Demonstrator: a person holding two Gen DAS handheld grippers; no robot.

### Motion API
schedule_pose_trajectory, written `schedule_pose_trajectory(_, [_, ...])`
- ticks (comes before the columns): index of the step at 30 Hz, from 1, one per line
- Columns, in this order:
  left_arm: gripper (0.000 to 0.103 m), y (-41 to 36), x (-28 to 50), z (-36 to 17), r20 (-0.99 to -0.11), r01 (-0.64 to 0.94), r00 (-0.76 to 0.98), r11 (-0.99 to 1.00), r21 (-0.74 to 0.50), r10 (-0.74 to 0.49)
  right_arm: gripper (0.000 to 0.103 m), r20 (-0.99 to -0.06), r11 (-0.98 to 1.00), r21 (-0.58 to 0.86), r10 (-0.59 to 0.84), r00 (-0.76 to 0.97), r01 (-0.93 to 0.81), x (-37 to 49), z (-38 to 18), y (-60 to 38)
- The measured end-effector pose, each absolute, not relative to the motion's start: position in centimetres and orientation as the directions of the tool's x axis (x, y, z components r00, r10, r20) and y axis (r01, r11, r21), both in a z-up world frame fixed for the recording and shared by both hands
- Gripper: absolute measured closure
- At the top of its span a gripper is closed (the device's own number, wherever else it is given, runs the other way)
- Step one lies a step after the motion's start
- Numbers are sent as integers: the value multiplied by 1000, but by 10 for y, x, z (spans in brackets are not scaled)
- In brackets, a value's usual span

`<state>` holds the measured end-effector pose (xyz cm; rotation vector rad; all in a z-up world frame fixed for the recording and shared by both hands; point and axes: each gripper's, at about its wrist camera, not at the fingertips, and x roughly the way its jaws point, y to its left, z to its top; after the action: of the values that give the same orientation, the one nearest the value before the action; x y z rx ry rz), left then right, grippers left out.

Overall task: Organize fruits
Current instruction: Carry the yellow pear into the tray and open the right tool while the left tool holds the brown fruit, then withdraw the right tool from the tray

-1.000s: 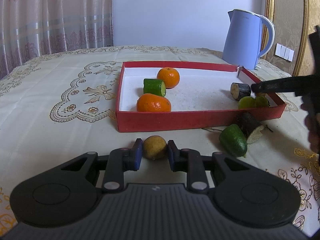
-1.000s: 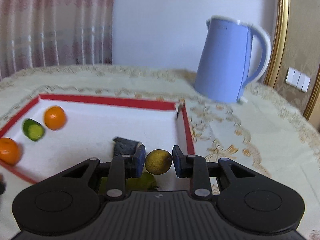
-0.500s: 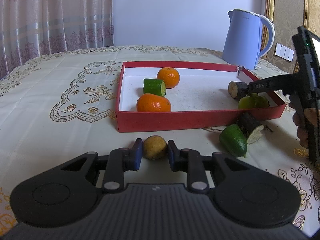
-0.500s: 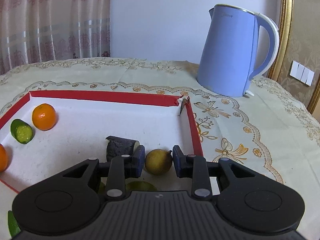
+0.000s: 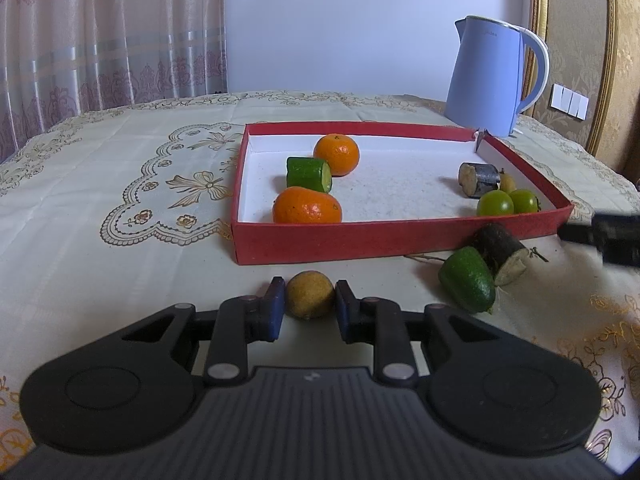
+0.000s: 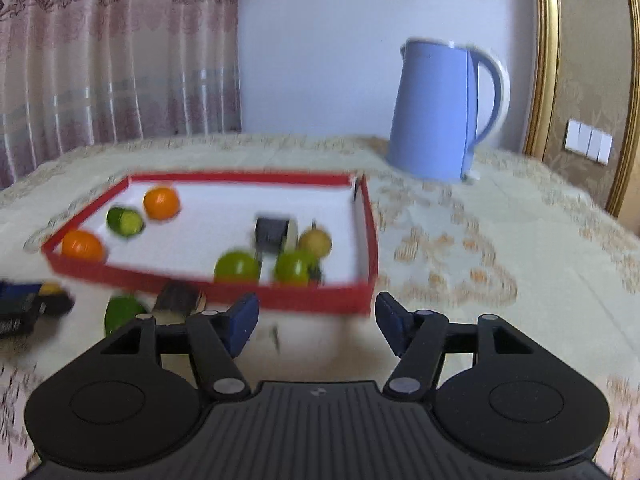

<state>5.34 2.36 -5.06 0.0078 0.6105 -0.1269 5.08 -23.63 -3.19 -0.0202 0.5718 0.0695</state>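
**Fruit sorting partly done, three pieces outside the tray**

Left gripper is closed on a small yellow-brown fruit, its blue pads against the fruit's sides, low over the tablecloth just in front of the red tray. Right gripper has just been opening and now stands about half spread with nothing between its pads; it sits outside the tray's near wall, and the picture from it is blurred.

Inside the tray lie two oranges and a cut green piece on the left side, and at the right corner a dark cut stub, two green round fruits and a small yellow fruit beside the stub. On the cloth outside the near wall remain a green oval fruit and, touching it, a dark cut piece.

By my reading, well over half is sorted: the held fruit and those two pieces are left. The held fruit looks round, matt and slightly rough-skinned, small enough to roll if released carelessly.
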Motion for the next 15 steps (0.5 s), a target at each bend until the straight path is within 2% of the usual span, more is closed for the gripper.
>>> schedule_pose_trajectory(5, [79,23,53,-50,-573,121,812,992,-25,-113,39,-585,997,4,69,808,-83,52,-46,-232])
schedule_pose_trajectory(12, [79,22,53,-50,-573,121,813,993,-18,-109,39,-590,996,41,90,803,-82,60,-52,-236])
schedule_pose_trajectory(15, [79,21,53,-50,-572,121,813,993,-16,-108,33,-587,994,71,105,803,-78,65,-53,-239])
